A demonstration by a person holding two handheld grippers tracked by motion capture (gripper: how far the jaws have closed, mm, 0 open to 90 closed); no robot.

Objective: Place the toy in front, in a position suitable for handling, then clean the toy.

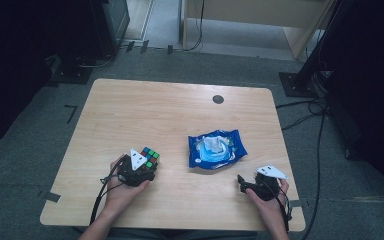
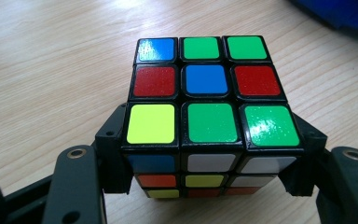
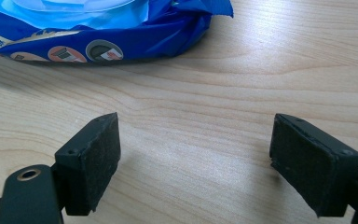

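The left tongs [image 2: 205, 158] clamp a Rubik's cube [image 2: 205, 93] on the counter [image 1: 130, 110], while the right tongs [image 3: 200, 163] gape apart near a blue wet-wipes pack [image 3: 121, 37].

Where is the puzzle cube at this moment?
In the high view the puzzle cube sits on the table's near left part, between the jaws of the left gripper, left of the blue wipes pack.

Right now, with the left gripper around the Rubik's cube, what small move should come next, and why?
Probably lift the Rubik's cube slightly off the table. The left gripper has a jaw against each side of its lower layers, so the hold looks set. The right gripper is open and holds nothing, short of the blue wipes pack.
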